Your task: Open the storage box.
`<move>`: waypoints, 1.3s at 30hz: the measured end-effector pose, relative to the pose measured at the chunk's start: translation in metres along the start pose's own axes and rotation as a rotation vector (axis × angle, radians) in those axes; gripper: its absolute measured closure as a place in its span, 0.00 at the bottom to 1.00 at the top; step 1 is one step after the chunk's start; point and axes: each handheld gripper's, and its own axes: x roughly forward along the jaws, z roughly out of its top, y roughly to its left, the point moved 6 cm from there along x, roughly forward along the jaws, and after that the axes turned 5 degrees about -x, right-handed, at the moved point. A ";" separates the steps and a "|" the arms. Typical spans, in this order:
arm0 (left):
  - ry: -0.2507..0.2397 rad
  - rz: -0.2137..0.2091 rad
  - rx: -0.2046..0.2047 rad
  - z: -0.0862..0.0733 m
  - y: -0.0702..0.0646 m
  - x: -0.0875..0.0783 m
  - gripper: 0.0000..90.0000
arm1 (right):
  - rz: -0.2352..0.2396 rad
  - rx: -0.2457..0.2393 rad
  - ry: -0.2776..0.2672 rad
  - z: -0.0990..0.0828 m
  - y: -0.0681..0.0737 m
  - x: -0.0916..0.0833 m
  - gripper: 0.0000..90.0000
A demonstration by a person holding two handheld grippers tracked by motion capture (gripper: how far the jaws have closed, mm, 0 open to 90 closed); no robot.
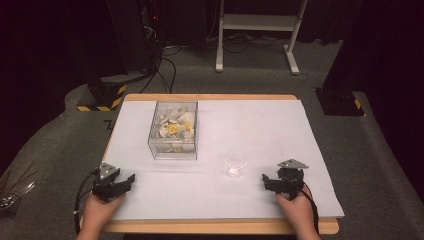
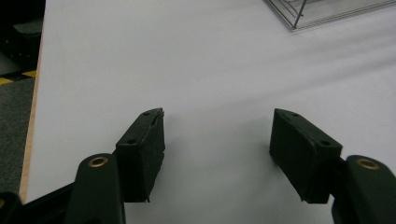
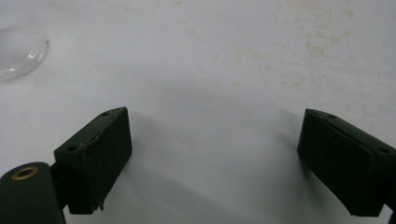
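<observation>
Your white table stands on grey carpet: 1 box, 1 cup. Your left gripper and right gripper gape, holding nothing.

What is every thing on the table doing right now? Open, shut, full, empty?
Clear box: upright, no lid visible, holds a pile of white and yellow pieces.
Clear cup: upright, something small and pale at its bottom.
Left gripper: open, nothing between its jaws, over bare table.
Right gripper: open, nothing between its jaws, near the cup.
</observation>
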 end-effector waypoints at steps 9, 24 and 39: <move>0.004 0.018 -0.019 0.000 0.001 0.001 0.35 | 0.002 0.003 -0.004 0.000 0.000 0.000 0.10; 0.039 0.027 -0.028 0.000 0.001 0.004 0.16 | -0.001 0.003 -0.005 -0.001 0.001 0.000 0.10; -0.003 -0.033 0.010 0.003 -0.015 -0.008 0.12 | -0.003 0.006 -0.006 -0.001 0.001 0.000 0.11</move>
